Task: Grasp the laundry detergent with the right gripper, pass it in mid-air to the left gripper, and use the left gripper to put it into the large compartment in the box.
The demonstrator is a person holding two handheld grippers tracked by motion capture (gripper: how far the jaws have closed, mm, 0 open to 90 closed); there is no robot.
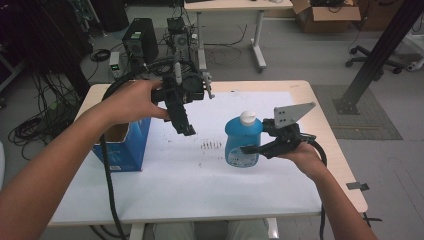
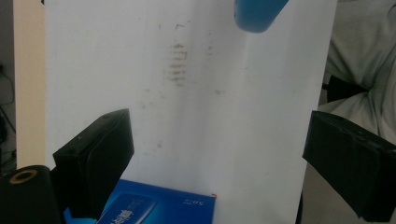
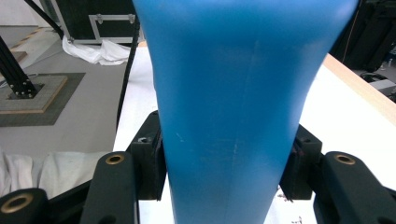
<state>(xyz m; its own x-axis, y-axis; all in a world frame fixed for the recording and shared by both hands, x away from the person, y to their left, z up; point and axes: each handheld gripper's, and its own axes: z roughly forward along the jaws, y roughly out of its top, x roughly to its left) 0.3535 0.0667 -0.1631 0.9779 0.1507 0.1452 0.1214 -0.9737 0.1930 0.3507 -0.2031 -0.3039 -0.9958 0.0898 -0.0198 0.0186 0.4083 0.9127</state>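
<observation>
- Standing upright in the high view, the bottle (image 1: 243,141) has its long axis vertical and its white cap (image 1: 247,118) pointing up, over the right half of the white sheet (image 1: 200,185) on the table (image 1: 320,120)
- The right gripper (image 1: 255,149) comes in from the bottle's right, level with its lower body, and its jaws are closed on the bottle's two sides; the right gripper view shows the black pads (image 3: 148,158) pressed against the blue plastic left and right
- In that view the bottle narrows between the jaws and widens toward the top edge, where it is cut off; cap and label are out of frame there
- Whether the bottle's base rests on the sheet or hangs just above it I cannot tell: the base is half covered by the gripper in the high view
- The label print on the bottle is too small to read
- The left gripper (image 1: 186,131) hangs above the sheet, well apart from the bottle, tilted down and to the right; its jaws stand wide apart with nothing between them
- The left gripper view shows only a blue end of the bottle (image 2: 259,14) at the top edge, the rest cut off
- A blue box (image 1: 122,145) stands at the sheet's left edge, partly hidden by the left forearm, its top open
- Faint dark smudges (image 1: 211,145) mark the sheet just left of the bottle
</observation>
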